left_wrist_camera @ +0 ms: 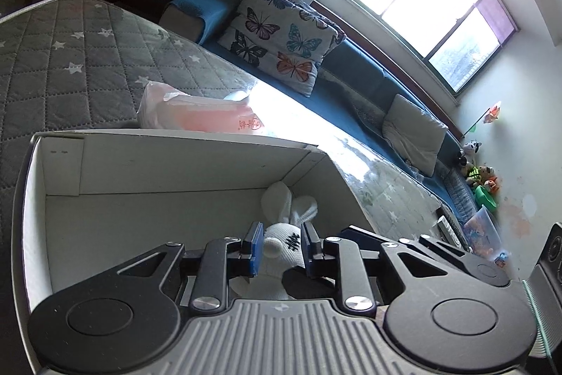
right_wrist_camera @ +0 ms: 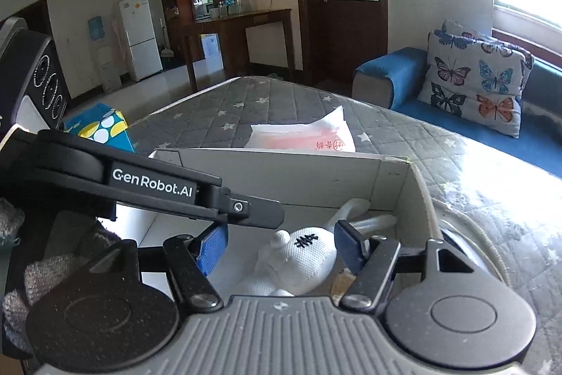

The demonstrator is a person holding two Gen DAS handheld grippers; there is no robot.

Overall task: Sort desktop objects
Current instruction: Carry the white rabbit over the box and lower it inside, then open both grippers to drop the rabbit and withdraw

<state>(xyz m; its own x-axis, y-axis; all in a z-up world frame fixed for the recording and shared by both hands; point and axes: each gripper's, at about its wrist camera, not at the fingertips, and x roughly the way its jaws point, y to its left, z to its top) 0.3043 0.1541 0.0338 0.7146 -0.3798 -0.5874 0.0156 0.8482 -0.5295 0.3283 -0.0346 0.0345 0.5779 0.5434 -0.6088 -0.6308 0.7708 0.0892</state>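
Observation:
A white knitted rabbit toy [left_wrist_camera: 281,245] with long ears lies inside a white cardboard box [left_wrist_camera: 151,160] on the grey quilted table. My left gripper [left_wrist_camera: 280,243] sits low in the box with its blue pads close on either side of the rabbit's head; contact is not clear. My right gripper [right_wrist_camera: 281,246] is open, its blue pads well apart around the rabbit [right_wrist_camera: 302,255] in the box [right_wrist_camera: 281,171]. The left gripper's black body [right_wrist_camera: 158,188] crosses the right wrist view just above the right gripper's left finger.
A pink tissue pack [left_wrist_camera: 200,111] lies on the table behind the box, also in the right wrist view [right_wrist_camera: 302,134]. A blue patterned box [right_wrist_camera: 102,125] stands at the left. A blue sofa with a butterfly cushion [right_wrist_camera: 474,83] runs along the table's far side.

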